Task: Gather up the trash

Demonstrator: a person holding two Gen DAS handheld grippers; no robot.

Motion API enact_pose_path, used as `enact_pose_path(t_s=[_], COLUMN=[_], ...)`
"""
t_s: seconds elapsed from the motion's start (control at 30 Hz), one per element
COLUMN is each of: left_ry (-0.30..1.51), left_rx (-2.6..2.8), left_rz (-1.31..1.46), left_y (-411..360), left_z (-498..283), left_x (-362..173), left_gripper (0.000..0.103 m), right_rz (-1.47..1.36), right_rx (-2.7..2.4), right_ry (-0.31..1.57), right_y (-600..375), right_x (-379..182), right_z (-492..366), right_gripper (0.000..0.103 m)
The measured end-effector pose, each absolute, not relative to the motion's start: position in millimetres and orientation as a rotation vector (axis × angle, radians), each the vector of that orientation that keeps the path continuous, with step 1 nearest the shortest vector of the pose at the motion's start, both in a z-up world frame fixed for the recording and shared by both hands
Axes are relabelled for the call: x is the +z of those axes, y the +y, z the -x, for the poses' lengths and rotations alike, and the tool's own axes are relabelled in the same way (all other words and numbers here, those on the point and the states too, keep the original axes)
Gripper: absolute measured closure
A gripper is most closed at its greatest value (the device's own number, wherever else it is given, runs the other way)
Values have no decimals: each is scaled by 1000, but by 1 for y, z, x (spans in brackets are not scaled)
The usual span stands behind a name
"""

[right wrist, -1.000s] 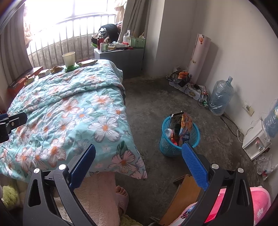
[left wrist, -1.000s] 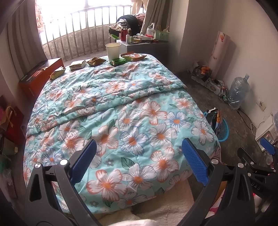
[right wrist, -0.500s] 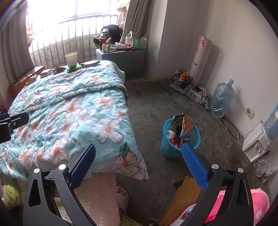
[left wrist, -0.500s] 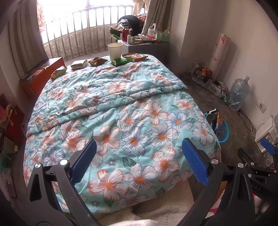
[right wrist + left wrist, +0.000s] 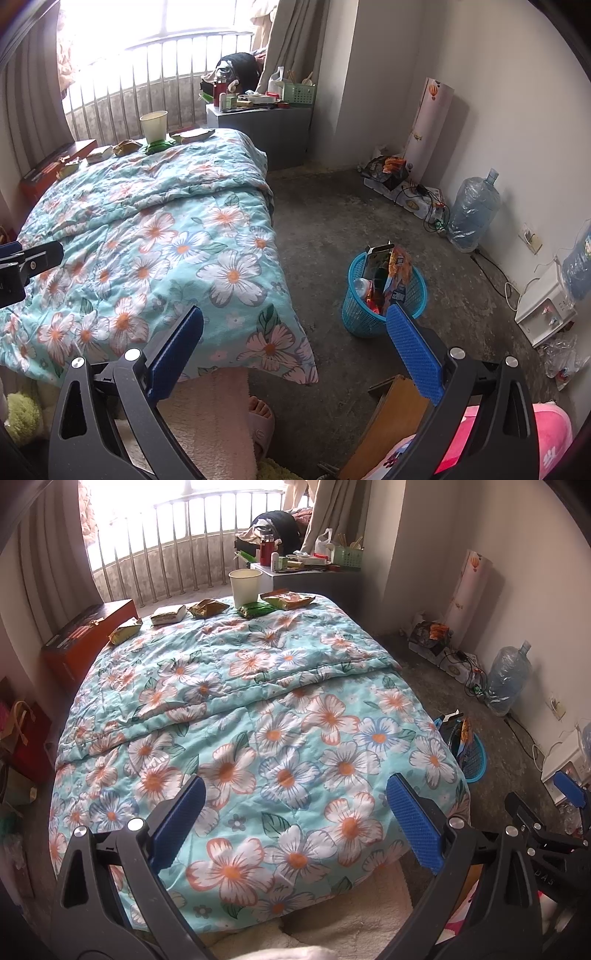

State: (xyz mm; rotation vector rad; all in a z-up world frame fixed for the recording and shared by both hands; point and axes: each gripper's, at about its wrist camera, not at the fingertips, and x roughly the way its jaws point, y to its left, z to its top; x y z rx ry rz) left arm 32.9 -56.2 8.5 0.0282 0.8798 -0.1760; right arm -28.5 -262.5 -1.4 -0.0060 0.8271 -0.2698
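Several snack wrappers lie along the far end of the floral bed (image 5: pixel 280 709): a green one (image 5: pixel 255 609), a yellowish one (image 5: pixel 287 600), a brown one (image 5: pixel 208 607) and more to the left (image 5: pixel 125 631). A white paper cup (image 5: pixel 245 587) stands among them. A blue trash basket (image 5: pixel 384 295) holding packets sits on the floor right of the bed. My left gripper (image 5: pixel 291 819) is open over the near end of the bed, empty. My right gripper (image 5: pixel 293 339) is open above the bed's corner and floor, empty.
A grey cabinet (image 5: pixel 273 129) cluttered with bottles stands past the bed. A water jug (image 5: pixel 472 214), cables and a rolled poster (image 5: pixel 428 125) line the right wall. A red box (image 5: pixel 85 635) lies left of the bed. A slippered foot (image 5: pixel 260 417) stands below.
Both views have drifted slightly; the bed and basket sit a little lower in frame. Both grippers stay open and empty.
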Motion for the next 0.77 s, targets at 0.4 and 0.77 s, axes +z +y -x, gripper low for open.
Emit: enact_pose_path(t_s=[0.4, 0.77], left_ry=[881, 884], left_rx=[-177, -178], left_rz=[-28, -25], left_y=[-56, -54], left_z=[-33, -32], left_x=[9, 8], left_gripper=[9, 9], right_rz=[6, 6], right_rx=[-269, -269], right_ry=[827, 826], right_y=[-263, -263], right_x=[-1, -1], right_z=[29, 28], right_gripper=[7, 7])
